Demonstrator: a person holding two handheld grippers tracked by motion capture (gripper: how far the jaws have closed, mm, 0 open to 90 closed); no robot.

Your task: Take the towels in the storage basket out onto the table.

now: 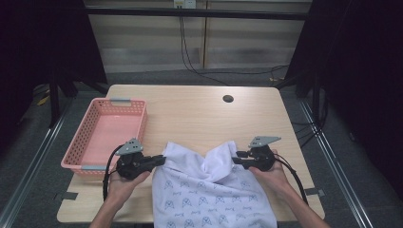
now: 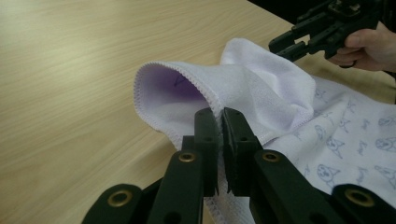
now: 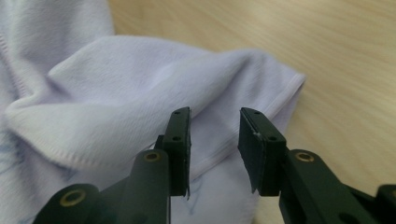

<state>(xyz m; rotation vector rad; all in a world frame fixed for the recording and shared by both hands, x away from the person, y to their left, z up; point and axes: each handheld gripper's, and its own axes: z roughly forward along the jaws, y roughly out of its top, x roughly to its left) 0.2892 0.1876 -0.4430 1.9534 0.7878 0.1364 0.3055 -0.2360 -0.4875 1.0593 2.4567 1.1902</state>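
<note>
A white cloth (image 1: 209, 190) printed with small blue figures lies on the near part of the wooden table (image 1: 199, 114) and hangs over its front edge. Its far edge is bunched up into two raised corners. My left gripper (image 1: 161, 160) is shut on the hem of the left corner, which folds open above the jaws (image 2: 219, 116). My right gripper (image 1: 236, 157) points at the right corner with its jaws apart (image 3: 214, 123); the cloth (image 3: 140, 84) lies just beyond and under them, and the pads do not press on it. The right gripper (image 2: 285, 44) also appears far off in the left gripper view.
A pink plastic basket (image 1: 81, 137), with nothing in it, stands at the table's left edge, close to my left hand. A round cable hole (image 1: 228, 99) sits near the table's far edge. Bare wood stretches behind the cloth.
</note>
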